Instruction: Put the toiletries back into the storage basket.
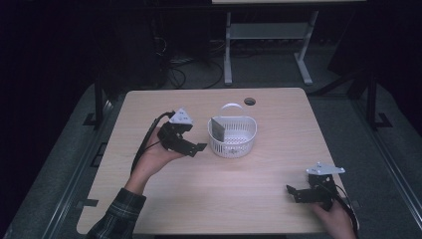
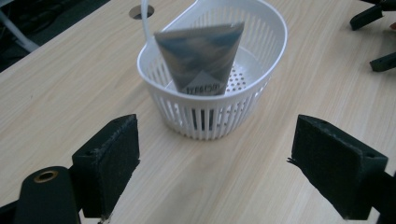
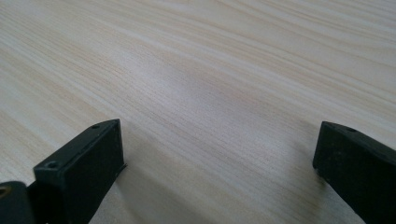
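White basket [image 2: 212,100], grey packet [image 2: 201,56] inside

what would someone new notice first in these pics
A white basket stands near the middle of the table, with a grey tube propped upright inside it. The left hand-held gripper hovers beside the basket, jaws open and pointed at it. The right hand-held gripper sits open near the table's front right corner.

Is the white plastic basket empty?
No, a grey-blue triangular packet stands inside the white slotted plastic basket on the wooden table.
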Tool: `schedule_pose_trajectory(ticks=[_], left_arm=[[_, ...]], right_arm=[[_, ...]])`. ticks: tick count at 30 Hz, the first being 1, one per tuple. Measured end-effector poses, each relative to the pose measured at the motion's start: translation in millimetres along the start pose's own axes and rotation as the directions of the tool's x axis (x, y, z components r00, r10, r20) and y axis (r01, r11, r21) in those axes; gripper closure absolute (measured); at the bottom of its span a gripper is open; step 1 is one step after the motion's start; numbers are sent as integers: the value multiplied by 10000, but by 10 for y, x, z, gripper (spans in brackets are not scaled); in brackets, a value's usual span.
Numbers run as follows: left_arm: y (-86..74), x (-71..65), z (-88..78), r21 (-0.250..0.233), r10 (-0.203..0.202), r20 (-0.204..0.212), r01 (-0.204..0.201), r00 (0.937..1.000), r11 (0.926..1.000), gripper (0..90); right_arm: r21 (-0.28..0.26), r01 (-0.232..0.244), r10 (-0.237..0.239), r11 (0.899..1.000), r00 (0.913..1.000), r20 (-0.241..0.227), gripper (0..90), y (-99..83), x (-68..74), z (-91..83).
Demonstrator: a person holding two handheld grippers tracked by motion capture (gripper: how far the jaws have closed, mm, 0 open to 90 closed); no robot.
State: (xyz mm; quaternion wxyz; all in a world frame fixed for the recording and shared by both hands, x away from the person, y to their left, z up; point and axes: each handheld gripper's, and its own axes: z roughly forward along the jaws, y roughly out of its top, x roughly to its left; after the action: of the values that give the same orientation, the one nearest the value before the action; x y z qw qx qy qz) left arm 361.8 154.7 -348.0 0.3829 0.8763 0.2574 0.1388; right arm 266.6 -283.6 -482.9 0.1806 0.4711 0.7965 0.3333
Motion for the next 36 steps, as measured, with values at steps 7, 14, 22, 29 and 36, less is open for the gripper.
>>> schedule_pose_trajectory(ticks=[7,14,22,29,36], left_arm=[[-220,2,-69,-42,-164,-176,164,9997,9999,147],[-448,-13,-133,-17,-227,-474,226,9986,9997,148],[-721,-30,-185,-70,-319,-719,315,9969,9995,148],[-945,-53,-229,25,-413,-1012,418,9940,9991,148],[-1182,-65,-274,48,-606,-1422,619,9880,9981,148]], right_arm=[[-1,1,-1,10000,10000,2,13,0,0,0],[2,-13,13,10000,10000,-13,13,0,1,0],[3,-7,7,10000,10000,-1,13,0,0,0],[4,-7,7,10000,10000,-1,13,0,0,0],[3,-7,7,10000,10000,-1,13,0,0,0]])
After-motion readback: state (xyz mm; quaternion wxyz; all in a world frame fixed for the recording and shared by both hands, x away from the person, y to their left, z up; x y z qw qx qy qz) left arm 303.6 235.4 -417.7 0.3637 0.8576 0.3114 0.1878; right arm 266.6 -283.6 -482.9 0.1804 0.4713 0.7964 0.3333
